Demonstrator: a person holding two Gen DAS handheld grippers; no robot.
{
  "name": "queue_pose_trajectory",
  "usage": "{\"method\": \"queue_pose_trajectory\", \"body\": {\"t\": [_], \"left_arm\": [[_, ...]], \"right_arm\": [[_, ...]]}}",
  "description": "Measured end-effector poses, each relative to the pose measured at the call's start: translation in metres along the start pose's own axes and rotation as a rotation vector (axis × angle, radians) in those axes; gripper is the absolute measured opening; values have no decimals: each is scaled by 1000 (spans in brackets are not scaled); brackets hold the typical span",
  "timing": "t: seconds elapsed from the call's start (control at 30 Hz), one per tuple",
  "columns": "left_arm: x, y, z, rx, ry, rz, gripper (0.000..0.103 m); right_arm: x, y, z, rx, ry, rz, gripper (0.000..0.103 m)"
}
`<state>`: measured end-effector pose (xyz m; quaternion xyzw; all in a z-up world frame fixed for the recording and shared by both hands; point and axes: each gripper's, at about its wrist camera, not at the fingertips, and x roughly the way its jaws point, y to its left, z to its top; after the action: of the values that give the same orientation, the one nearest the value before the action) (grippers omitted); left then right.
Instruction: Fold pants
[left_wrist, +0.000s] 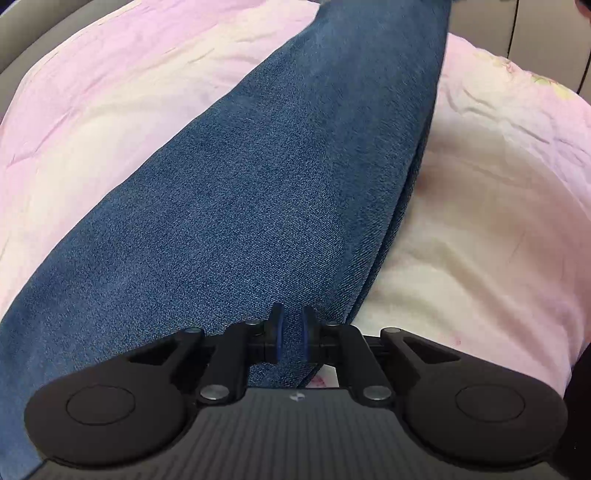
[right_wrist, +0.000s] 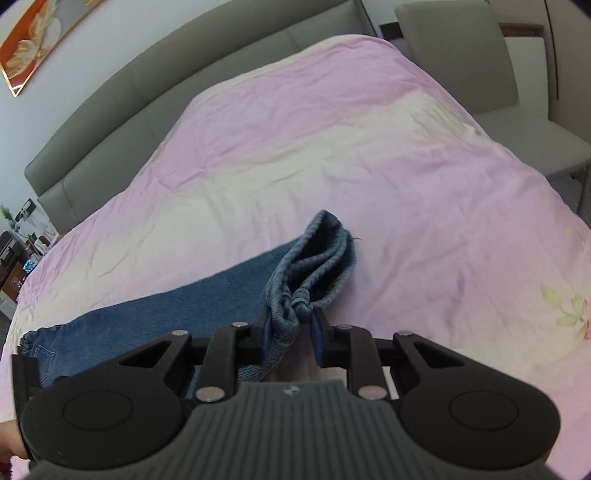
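Blue denim pants (left_wrist: 280, 177) lie as one long folded strip across a pink and cream bedspread (left_wrist: 110, 110). My left gripper (left_wrist: 291, 334) is shut on the pants' near edge, with denim pinched between its blue pads. In the right wrist view the pants (right_wrist: 207, 299) stretch away to the left, the waistband at the far left. My right gripper (right_wrist: 291, 325) is shut on the bunched leg hems (right_wrist: 314, 266), which stick up past the fingers above the bedspread (right_wrist: 332, 147).
A grey padded headboard (right_wrist: 155, 85) runs behind the bed. A grey chair (right_wrist: 480, 66) stands at the back right. A framed picture (right_wrist: 33, 40) hangs on the wall at upper left. A cluttered side table (right_wrist: 18, 243) stands at the left edge.
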<state>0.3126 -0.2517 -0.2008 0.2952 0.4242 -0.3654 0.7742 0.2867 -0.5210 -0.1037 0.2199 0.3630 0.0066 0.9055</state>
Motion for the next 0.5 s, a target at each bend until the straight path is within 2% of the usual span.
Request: {"method": "queue_pose_trajectory", "body": {"t": [0.2, 0.27, 0.37, 0.5], "left_arm": [[-12, 12, -21, -96, -83, -13, 9], [-26, 21, -28, -152, -112, -25, 15], [-61, 46, -50, -233, -192, -53, 18], [-114, 99, -90, -339, -246, -22, 18]], "right_arm": [[-5, 86, 27, -147, -11, 80, 17], [-5, 114, 31, -190, -16, 100, 17], [-4, 157, 33, -247, -14, 130, 17], [9, 216, 23, -314, 17, 167, 17]]}}
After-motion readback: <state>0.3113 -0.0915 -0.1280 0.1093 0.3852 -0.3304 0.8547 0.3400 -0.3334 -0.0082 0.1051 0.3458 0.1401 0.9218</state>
